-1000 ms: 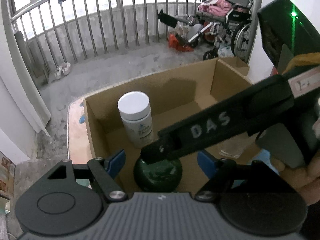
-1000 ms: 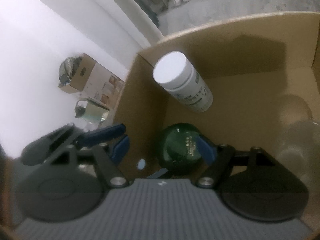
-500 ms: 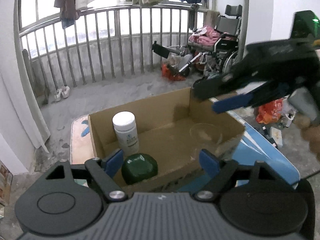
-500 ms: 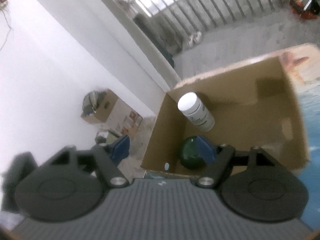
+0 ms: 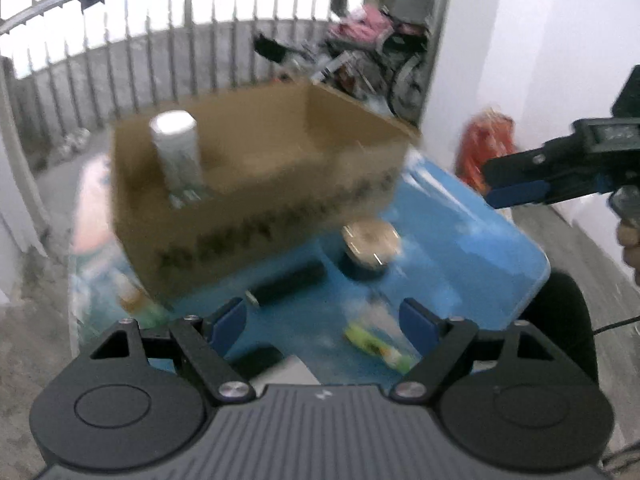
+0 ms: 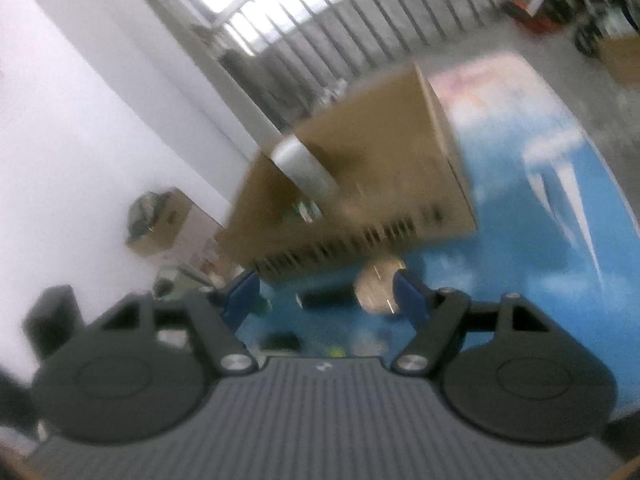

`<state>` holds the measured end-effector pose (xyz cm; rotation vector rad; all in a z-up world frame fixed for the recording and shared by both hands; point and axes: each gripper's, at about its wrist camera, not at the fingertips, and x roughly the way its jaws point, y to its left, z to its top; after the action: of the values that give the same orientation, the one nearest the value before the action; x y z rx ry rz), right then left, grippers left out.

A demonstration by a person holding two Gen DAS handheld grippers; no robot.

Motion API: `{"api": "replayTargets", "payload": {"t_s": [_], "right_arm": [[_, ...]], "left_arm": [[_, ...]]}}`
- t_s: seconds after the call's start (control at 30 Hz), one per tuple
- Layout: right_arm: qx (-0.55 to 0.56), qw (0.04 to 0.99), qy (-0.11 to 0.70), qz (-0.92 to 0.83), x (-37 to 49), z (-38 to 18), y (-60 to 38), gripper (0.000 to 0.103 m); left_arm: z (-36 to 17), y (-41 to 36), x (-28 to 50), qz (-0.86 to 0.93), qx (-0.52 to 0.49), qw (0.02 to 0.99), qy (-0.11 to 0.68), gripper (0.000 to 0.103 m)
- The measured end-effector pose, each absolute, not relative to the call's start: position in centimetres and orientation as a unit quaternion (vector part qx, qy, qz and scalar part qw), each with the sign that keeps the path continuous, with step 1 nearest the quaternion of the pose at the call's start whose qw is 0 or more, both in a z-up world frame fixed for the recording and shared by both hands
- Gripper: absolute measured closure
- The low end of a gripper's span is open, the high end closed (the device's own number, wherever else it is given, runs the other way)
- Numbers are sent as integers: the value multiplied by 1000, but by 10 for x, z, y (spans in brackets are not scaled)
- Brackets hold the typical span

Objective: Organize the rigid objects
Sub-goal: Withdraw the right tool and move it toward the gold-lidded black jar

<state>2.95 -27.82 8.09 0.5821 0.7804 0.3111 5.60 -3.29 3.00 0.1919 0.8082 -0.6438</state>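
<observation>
Both tongs [image 5: 324, 320] [image 6: 326, 294] released, empty, pulled back from cardboard box [image 5: 256, 184]; green jar gone from view.

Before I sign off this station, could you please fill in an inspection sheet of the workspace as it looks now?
Surface: blue table top, blurred.
Job's things: cardboard box holding a white-capped bottle; loose in front of it a round tin, a black cylinder and a yellow-green packet.
Clutter: small bottle by the box's near corner.
Grippers: left gripper and right gripper both with jaws open, nothing between them.
Cables: thin black cable off the table's right edge.
Surroundings: balcony railing, wheelchair.
</observation>
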Motion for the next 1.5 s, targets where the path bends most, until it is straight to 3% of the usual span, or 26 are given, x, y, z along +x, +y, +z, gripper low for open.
{"api": "replayTargets", "payload": {"t_s": [0.2, 0.4, 0.5, 0.57, 0.67, 0.87, 1.0, 1.33, 1.4, 1.43, 1.47, 1.5], "right_arm": [[318, 837, 423, 137, 16, 15, -276, 41], [319, 814, 456, 167, 17, -9, -258, 57], [316, 798, 476, 190, 20, -17, -247, 64], [310, 789, 490, 203, 23, -23, -238, 66], [300, 780, 507, 212, 25, -32, -228, 77], [295, 771, 521, 217, 38, -46, -219, 88], [295, 768, 522, 225, 50, -51, -216, 93], [294, 779, 505, 229, 79, -50, -211, 90], [296, 784, 495, 231, 81, -45, -214, 88], [297, 787, 489, 232, 80, -41, -216, 87], [297, 791, 481, 232, 79, -35, -220, 82], [296, 797, 473, 231, 78, -29, -224, 76]], "left_arm": [[-6, -63, 40, -324, 139, 842, 409, 22], [-21, -76, 29, -352, 148, 816, 433, 38], [-25, -79, 28, -359, 150, 809, 441, 48], [-28, -80, 29, -361, 154, 804, 447, 61], [-33, -83, 31, -359, 161, 799, 455, 69], [-42, -85, 38, -358, 164, 794, 463, 78], [-43, -84, 45, -357, 157, 797, 461, 80], [-40, -76, 67, -320, 156, 820, 449, 79], [-34, -72, 69, -321, 150, 822, 446, 71], [-30, -70, 68, -325, 147, 823, 441, 62], [-25, -69, 67, -329, 144, 826, 435, 52], [-20, -68, 67, -332, 142, 829, 428, 49]]}}
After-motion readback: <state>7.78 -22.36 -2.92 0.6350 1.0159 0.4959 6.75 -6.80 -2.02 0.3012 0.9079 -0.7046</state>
